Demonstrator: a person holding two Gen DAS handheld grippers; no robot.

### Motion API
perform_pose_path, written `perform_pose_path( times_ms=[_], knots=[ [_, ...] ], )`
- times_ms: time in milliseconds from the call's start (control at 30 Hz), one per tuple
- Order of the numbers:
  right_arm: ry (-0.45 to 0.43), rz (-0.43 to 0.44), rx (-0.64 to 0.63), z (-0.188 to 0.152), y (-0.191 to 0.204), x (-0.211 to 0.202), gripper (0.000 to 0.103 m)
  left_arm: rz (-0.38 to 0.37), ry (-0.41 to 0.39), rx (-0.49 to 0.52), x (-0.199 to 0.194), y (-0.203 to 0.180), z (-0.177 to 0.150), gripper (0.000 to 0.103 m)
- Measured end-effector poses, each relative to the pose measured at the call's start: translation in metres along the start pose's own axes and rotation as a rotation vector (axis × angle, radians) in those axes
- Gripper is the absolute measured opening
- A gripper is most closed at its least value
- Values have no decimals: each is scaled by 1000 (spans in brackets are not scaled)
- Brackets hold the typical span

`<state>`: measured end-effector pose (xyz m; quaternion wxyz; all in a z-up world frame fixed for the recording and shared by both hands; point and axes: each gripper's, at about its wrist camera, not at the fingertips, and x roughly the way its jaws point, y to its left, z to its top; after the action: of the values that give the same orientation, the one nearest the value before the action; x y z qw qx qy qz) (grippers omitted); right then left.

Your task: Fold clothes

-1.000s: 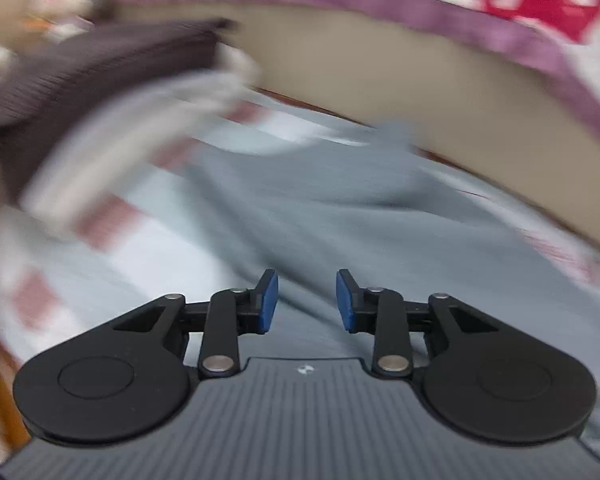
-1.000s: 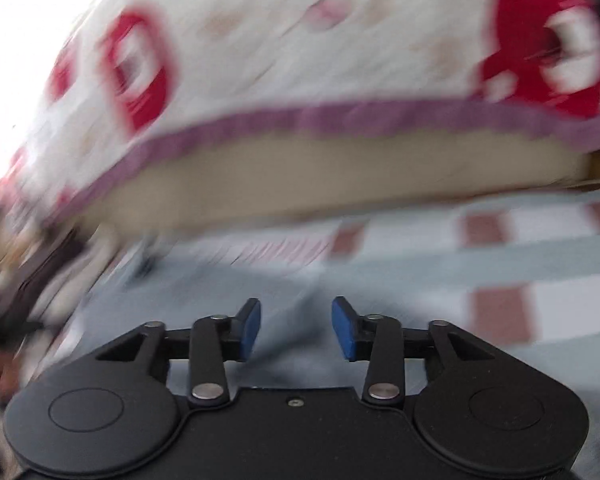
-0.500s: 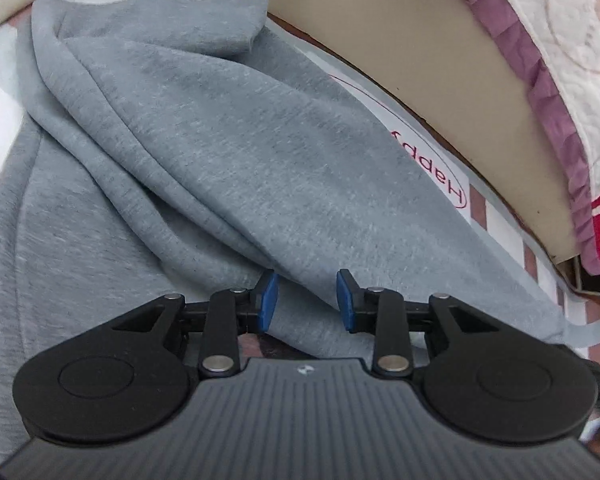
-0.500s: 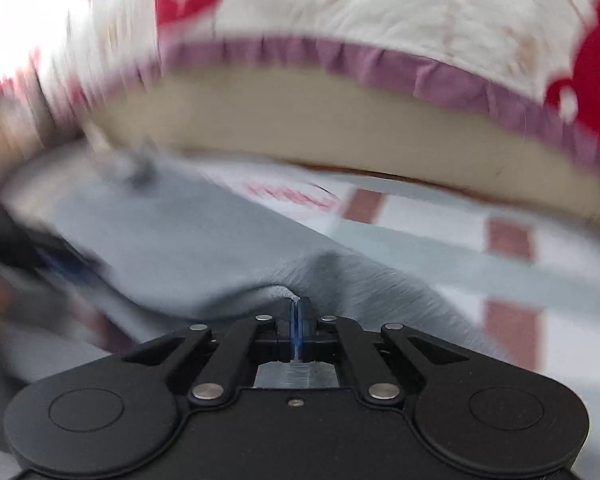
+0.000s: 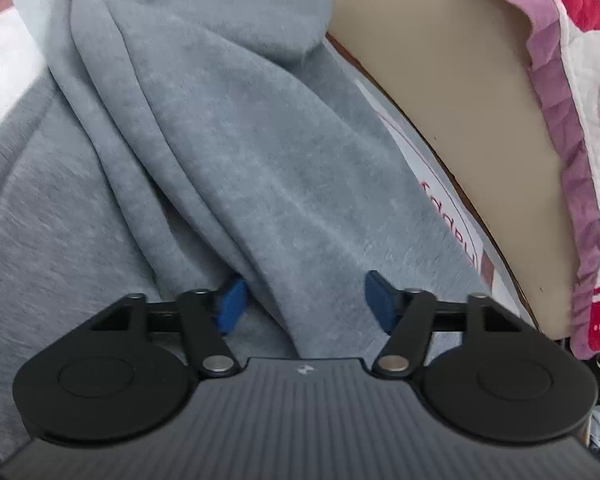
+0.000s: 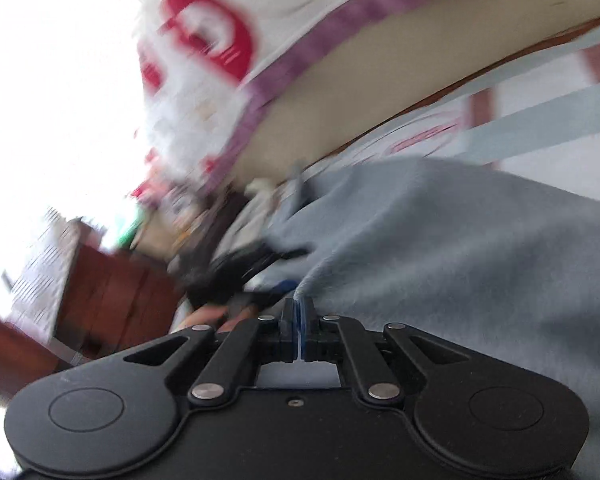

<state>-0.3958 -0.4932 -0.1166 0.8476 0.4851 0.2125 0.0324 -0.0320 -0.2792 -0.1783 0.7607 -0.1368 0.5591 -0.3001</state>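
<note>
Checked cloth [image 5: 4, 80] covers the surface where the grey garment [image 5: 260, 168] lies, its long folds running diagonally. Left claw [image 5: 304, 304] is opening, fabric between. Right claw [image 6: 299, 316] seems clamped on the garment's edge.

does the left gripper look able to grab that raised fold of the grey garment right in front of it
Probably yes. The left gripper has its jaws opening, with the fold of the grey garment already between them and nothing else in the way.
</note>
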Motion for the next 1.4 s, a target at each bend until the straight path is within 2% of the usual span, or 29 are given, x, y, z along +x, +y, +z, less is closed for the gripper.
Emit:
perform_pose_path(
  times_ms=[67, 167, 200, 267, 300, 333, 367, 400, 433, 500, 567, 667, 700, 733, 800, 867, 933, 1000, 1033, 1167, 1200, 1267, 1333, 1400],
  knots=[
    [-7, 12, -9, 1, 2, 2, 4, 14, 9, 13, -4, 1, -2, 67],
    [-86, 10, 54, 9, -11, -5, 4, 39, -13, 36, -12, 2, -7, 68],
    [-110, 45, 60, 10, -13, -11, 4, 42, -29, 41, -14, 1, -8, 71],
    [-171, 201, 57, 10, -10, -27, 3, 43, -35, 54, -8, -2, -6, 73],
    [-196, 312, 52, 10, -8, -34, 3, 44, -32, 61, -3, -4, -3, 72],
    [-214, 343, 13, 10, -1, -38, 3, 47, -42, 72, 2, -6, -1, 70],
    [-231, 364, -30, 11, 6, -43, 3, 51, -54, 83, 6, -9, 2, 60],
    [-230, 317, -31, 11, 5, -42, 3, 63, -76, 116, 8, -14, 3, 19],
    [-228, 264, -27, 11, 3, -40, 3, 81, -89, 158, 7, -20, 2, 1],
    [-193, 175, 89, 12, -16, -29, 3, 117, -114, 242, 5, -32, 1, 2],
    [-185, 43, 138, 14, -27, -23, 7, 114, -217, 301, -22, -43, -7, 2],
    [-273, -78, 201, 20, -37, -37, 10, 144, -333, 389, -65, -56, -14, 2],
    [-314, -106, 223, 21, -38, -46, 20, 162, -326, 388, -76, -50, -15, 2],
    [-361, -140, 244, 22, -37, -57, 38, 180, -317, 387, -88, -45, -16, 2],
    [-447, -244, 236, 24, -29, -81, 46, 228, -234, 345, -88, -23, -16, 2],
    [-482, -431, 217, 18, -15, -109, 50, 326, -141, 322, -79, -3, -16, 2],
    [-513, -621, 197, 13, 0, -137, 65, 404, -71, 330, -72, 10, -20, 2],
    [-472, -802, 211, 10, 1, -158, 71, 437, -14, 364, -66, 10, -19, 2],
    [-422, -879, 210, 9, -3, -166, 72, 446, 8, 384, -65, 5, -17, 2],
    [-217, -1146, 208, 4, -32, -186, 72, 459, -10, 552, -74, -30, -14, 3],
    [-181, -1171, 223, -1, -42, -190, 72, 456, -20, 589, -78, -38, -13, 3],
    [-125, -1179, 253, -13, -61, -197, 72, 399, -36, 575, -90, -43, -8, 3],
    [-130, -1094, 342, -25, -82, -204, 72, 349, -43, 538, -99, -43, -1, 3],
    [-167, -970, 464, -36, -102, -207, 72, 344, -56, 521, -102, -44, 4, 3]
  ],
)
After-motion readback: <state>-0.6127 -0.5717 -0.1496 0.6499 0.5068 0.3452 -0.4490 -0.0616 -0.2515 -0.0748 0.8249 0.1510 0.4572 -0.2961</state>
